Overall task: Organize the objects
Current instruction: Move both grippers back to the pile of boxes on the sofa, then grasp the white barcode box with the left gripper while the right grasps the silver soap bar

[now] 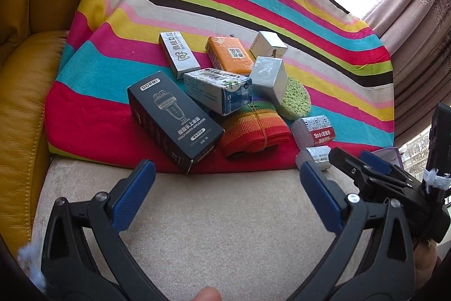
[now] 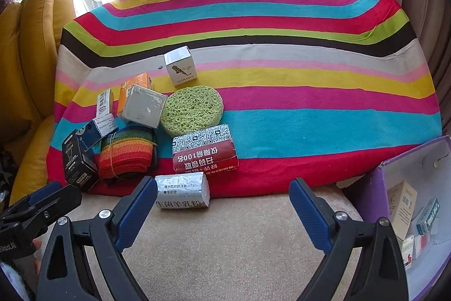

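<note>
A heap of small things lies on a striped cloth (image 2: 282, 120): a black box (image 1: 173, 122), a blue-white box (image 1: 218, 90), an orange pack (image 1: 229, 55), a rolled rainbow band (image 1: 255, 127), a green sponge (image 2: 191, 110), a red tissue pack (image 2: 204, 151) and a silver packet (image 2: 181, 192). My left gripper (image 1: 225, 179) hangs open over the beige cushion just in front of the black box. My right gripper (image 2: 224, 193) is open too, its left finger next to the silver packet. Nothing is between either pair of fingers.
A purple box (image 2: 380, 182) with several small cartons inside stands at the right of the right wrist view. A yellow leather sofa arm (image 1: 31, 52) borders the left side. Curtains (image 1: 417, 7) hang behind the cloth.
</note>
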`<state>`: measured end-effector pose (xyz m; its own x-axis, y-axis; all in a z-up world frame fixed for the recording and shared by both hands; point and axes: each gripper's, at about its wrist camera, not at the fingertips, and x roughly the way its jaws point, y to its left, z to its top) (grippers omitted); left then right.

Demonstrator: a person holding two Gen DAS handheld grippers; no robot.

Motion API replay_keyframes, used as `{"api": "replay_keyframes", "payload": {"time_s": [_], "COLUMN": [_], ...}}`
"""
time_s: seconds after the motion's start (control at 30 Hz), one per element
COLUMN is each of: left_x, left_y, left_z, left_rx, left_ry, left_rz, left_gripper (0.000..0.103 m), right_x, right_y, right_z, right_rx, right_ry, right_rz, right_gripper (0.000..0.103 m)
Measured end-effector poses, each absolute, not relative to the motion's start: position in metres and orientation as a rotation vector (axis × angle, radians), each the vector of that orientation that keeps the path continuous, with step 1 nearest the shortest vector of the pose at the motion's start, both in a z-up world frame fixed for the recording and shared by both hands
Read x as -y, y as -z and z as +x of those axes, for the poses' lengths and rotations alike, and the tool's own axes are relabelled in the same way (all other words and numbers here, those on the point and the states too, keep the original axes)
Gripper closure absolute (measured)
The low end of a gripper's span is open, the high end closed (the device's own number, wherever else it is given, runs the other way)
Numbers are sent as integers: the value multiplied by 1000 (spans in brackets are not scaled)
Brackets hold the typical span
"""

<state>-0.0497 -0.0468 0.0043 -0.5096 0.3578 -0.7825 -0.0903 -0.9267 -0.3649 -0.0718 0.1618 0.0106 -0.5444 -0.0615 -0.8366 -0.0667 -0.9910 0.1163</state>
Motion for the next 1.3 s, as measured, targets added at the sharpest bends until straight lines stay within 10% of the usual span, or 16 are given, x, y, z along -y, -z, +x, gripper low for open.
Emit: {"api": "replay_keyframes", "payload": {"time_s": [0.37,0.63,0.8,1.13,1.3], "left_x": [84,78,58,23,20], "left_y": [-6,-19,-28,-14,-8], "left_z": [-55,-73,-92,-118,-120], "left_rx": [541,487,425,327,257], "left_ry": [-2546,-2600,-2557,-2659,-2667], "left_rz": [-1398,-1360,-1343,-1476,-1533], "left_gripper": [0,0,0,27,63], "right_x": [-127,-118,-119,-133,-145], "right_y": [-5,11,6,-7,-12], "right_z": [-86,-90,-86,-78,-72], "right_rx": [20,94,73,-18,-63], "right_ry": [-2809,-2783,-2833,-2864,-2870], "right_rz": [-1629,-1700,-1655,-1528,-1500], "right_gripper": [8,54,56,57,56]}}
